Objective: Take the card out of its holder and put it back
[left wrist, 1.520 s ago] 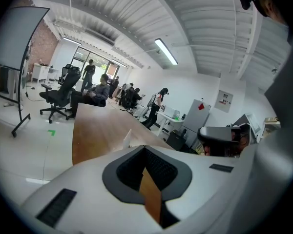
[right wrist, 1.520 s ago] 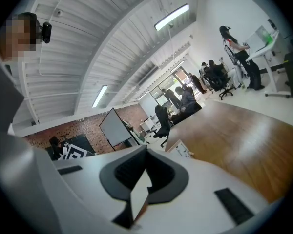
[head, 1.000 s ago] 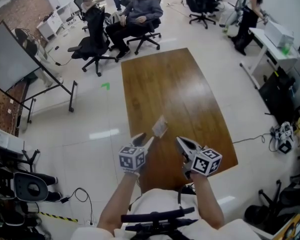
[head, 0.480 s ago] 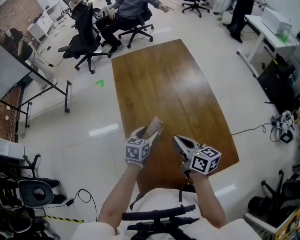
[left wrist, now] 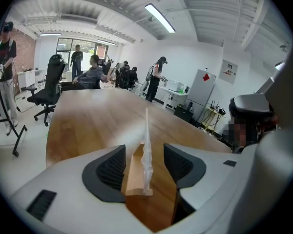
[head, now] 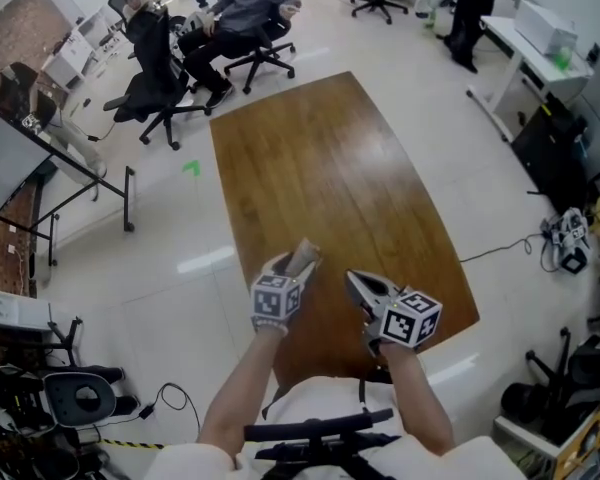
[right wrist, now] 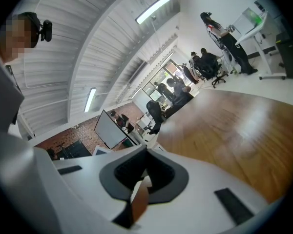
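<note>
Your left gripper [head: 288,273] sits at the near left part of the long wooden table [head: 320,168], with its jaws spread and the holder [left wrist: 133,174] standing between them. In the left gripper view the holder is a small block of pale, unfinished wood, lying lengthwise along the jaws. It sits close against the left ribbed black pad [left wrist: 112,167], while a strip of table shows between it and the right pad, so you are not clamping anything yet. The card [left wrist: 146,147] is in the holder, standing upright along the block's right side. Seen edge-on from there, it is a thin, whitish, half-clear sheet that rises well above the wood and the pads. Its lower edge looks rough and frosted where it meets the block. From the head view the card shows as a small pale grey rectangle just beyond your left gripper's tips, over the table and a little in from its left edge. Your right gripper [head: 358,286] hangs just to the right of it, near but apart. Its jaws are drawn together to a point, with only a narrow slit of table colour between the pads and nothing gripped.
</note>
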A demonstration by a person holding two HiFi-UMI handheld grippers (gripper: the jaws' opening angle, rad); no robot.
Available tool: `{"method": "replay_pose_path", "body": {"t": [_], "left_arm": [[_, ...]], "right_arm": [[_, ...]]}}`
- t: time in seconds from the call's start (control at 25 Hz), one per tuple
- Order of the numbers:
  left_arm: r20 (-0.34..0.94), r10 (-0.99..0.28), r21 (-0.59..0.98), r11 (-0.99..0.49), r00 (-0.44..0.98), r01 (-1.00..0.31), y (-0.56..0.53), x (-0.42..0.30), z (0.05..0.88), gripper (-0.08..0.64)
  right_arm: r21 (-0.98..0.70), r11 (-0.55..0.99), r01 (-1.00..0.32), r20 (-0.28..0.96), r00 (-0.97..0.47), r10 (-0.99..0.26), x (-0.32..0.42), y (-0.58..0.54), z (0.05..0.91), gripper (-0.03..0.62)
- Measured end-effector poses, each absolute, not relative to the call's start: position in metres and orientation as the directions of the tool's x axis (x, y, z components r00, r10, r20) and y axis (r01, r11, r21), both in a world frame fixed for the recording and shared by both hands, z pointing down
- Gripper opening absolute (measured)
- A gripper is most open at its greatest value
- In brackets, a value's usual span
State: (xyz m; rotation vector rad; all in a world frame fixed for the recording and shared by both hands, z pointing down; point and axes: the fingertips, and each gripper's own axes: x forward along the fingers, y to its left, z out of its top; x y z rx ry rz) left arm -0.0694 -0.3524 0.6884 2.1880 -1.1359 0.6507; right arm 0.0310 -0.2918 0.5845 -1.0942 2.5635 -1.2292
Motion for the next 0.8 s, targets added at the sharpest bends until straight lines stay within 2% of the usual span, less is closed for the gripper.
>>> {"method": "replay_pose_path", "body": {"t": [0.28,0.8], "left_arm": [[0.666,-0.547,0.262,-0.464,0.506,-0.846,-0.354,-0.068,0.693,0.218],[0.657,-0.547,0.272,-0.470,0.519,-0.840,-0.352,-0.066,0.691,0.098]], "right_arm": [[-0.722,0.399,-0.565,0.220,-0.734,-0.642,0.034,-0.295,0.591,0.004],[-0.738,0.380,-0.558,0.223,-0.733,-0.643,0.037,-0.295,0.600,0.003]]}}
